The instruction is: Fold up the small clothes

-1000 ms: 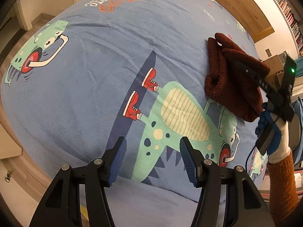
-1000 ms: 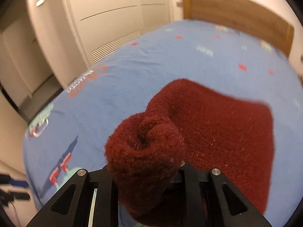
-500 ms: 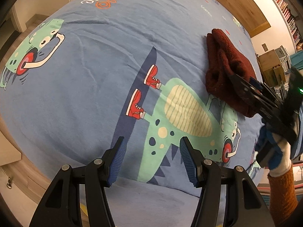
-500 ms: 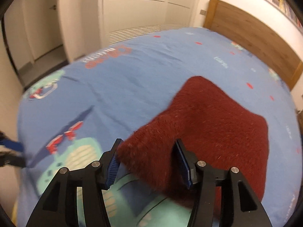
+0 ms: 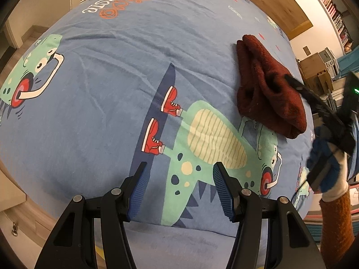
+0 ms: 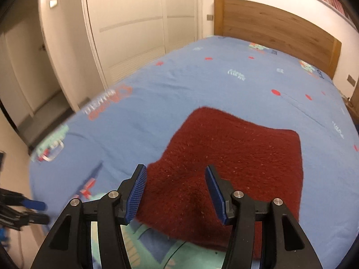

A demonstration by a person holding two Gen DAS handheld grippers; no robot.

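A dark red knitted garment (image 5: 267, 87) lies folded on the blue dinosaur-print bedspread (image 5: 101, 71), at the right in the left wrist view. In the right wrist view the garment (image 6: 235, 157) fills the middle, lying flat as a folded rectangle. My right gripper (image 6: 176, 183) is open and empty just above its near edge; it also shows in the left wrist view (image 5: 298, 85) over the garment's right side. My left gripper (image 5: 179, 177) is open and empty over the bedspread's near part, well left of the garment.
A wooden headboard (image 6: 269, 24) stands at the far end of the bed. White wardrobe doors (image 6: 134, 27) line the left side. Boxes and shelves (image 5: 320, 67) stand beyond the bed's right edge. The bed's wooden frame edge (image 5: 13, 188) runs at the near left.
My right gripper let go of the bunched garment end and opened. The garment now lies flat and folded. The right gripper has drawn back and up. The left gripper barely moved.
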